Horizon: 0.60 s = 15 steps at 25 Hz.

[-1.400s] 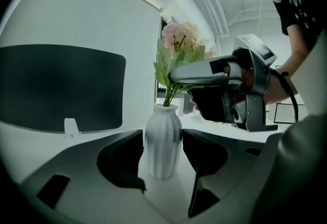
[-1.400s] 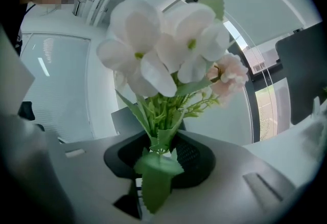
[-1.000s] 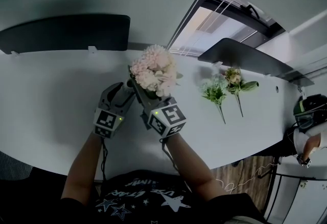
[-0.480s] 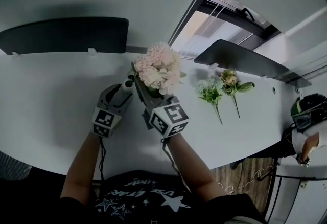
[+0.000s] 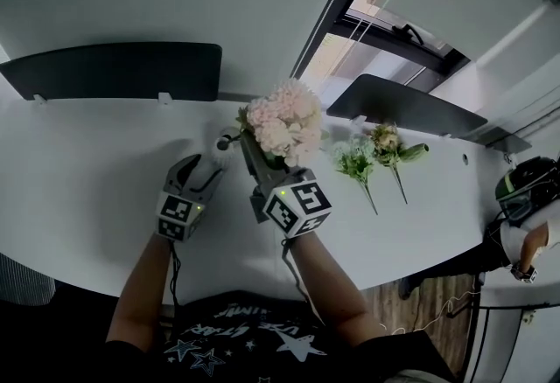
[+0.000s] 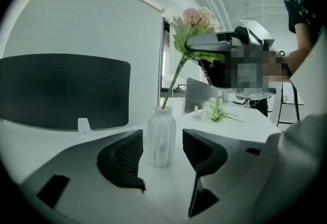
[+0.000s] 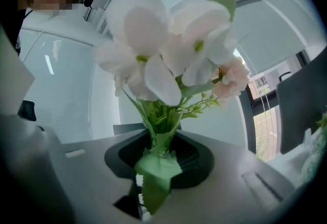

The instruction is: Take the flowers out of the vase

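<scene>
My right hand-held gripper (image 7: 161, 159) pinches the pink flower bunch (image 7: 163, 59); the spread left hand-held gripper (image 6: 162, 145) leaves the white ribbed vase (image 6: 161, 128) mid-frame loose, so the stem (image 6: 176, 77) may topple it.

Wearing a black T-shirt (image 5: 236, 339) printed with white stars and white lettering, filling six o'clock of the head view, with a dark sleeve (image 5: 401, 357) at five o'clock. Showing a grey moulded left gripper (image 5: 203, 170) near centre and a matching right gripper (image 5: 254, 152) at its three o'clock. Ending each body, toward six o'clock, in a cube of black-and-white square markers: the left cube (image 5: 178, 213) glowing with a small green light (image 5: 200, 208) at its three o'clock edge, the right cube (image 5: 298, 208) looking larger and brighter. Trailing a thin dark cable (image 5: 176, 272) from the left cube toward six o'clock. Showing, in the gripper views, fingers (image 6: 122, 159) lined with black ribbed pads set in smooth pale grey shells.
</scene>
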Available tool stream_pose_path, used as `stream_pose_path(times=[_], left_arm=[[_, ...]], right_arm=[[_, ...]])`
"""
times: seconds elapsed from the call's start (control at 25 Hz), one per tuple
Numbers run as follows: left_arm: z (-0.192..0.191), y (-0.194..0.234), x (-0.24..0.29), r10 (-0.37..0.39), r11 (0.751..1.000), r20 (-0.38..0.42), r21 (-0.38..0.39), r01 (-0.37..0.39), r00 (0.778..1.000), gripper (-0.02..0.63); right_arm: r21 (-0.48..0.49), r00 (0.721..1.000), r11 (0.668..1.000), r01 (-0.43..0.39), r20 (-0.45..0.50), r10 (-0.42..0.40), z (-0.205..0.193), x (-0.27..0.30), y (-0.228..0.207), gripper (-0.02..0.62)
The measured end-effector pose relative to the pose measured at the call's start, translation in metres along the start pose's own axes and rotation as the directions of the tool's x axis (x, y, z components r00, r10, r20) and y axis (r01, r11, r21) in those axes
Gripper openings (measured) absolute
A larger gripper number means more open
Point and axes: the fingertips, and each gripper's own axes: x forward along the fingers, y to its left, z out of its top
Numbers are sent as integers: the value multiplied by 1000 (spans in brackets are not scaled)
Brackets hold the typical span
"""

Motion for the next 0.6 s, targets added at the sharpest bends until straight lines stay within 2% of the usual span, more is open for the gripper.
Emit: stream_pose_path(times=[0.28, 0.6], left_arm=[[24, -13, -33, 24, 999, 46, 32, -25, 999, 230], [37, -54, -66, 49, 997, 65, 52, -53, 997, 230]], right_arm=[[-28, 1000, 1000, -3, 7, 3, 11, -24, 15, 101], [-25, 998, 999, -47, -44, 46, 10, -62, 31, 98]])
